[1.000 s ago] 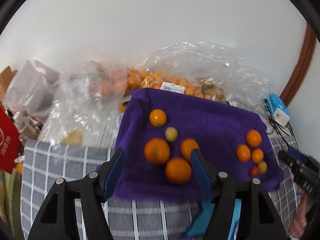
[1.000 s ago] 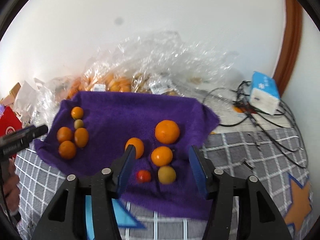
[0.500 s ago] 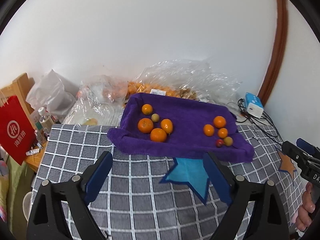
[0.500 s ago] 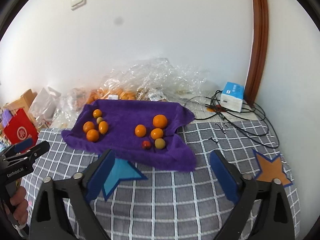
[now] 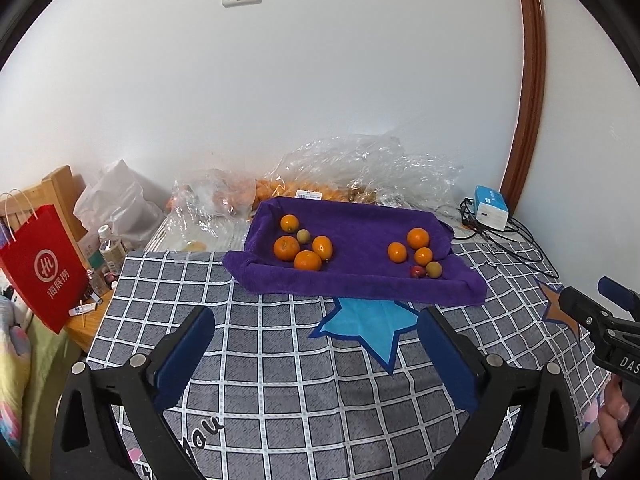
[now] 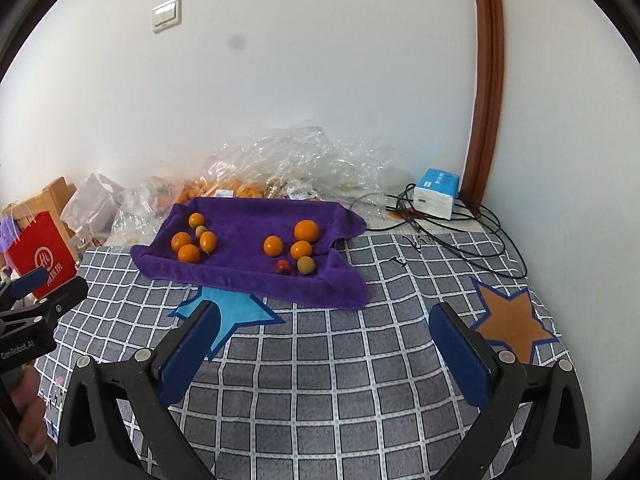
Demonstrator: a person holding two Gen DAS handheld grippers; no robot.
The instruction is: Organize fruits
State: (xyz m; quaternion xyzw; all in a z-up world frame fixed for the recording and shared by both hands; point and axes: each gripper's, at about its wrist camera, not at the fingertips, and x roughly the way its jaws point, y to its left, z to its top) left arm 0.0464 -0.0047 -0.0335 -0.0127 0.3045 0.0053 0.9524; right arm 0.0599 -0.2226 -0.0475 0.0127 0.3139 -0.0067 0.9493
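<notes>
A purple towel [image 5: 360, 228] lies on the grey checked cloth with two clusters of fruit on it. The left cluster [image 5: 286, 248] is several oranges and a small greenish fruit [image 5: 303, 235]. The right cluster [image 5: 418, 238] is three oranges, a small red fruit [image 5: 417, 271] and a greenish one [image 5: 433, 269]. My left gripper [image 5: 314, 314] hovers over the cloth well short of the towel, its jaws opening with nothing between them. My right gripper [image 6: 325, 308] is likewise back from the towel [image 6: 256, 224], its jaws opening on nothing.
Crumpled clear plastic bags [image 5: 360, 168] holding more oranges sit behind the towel against the wall. A blue-white box [image 5: 491, 202] with black cables [image 5: 508, 240] is at the back right. A red paper bag [image 5: 44, 268] and a bottle [image 5: 110, 246] stand off the left edge.
Both grippers have pulled back and up from the towel, and their jaws have spread wide. The fruit stays where it was on the towel.
</notes>
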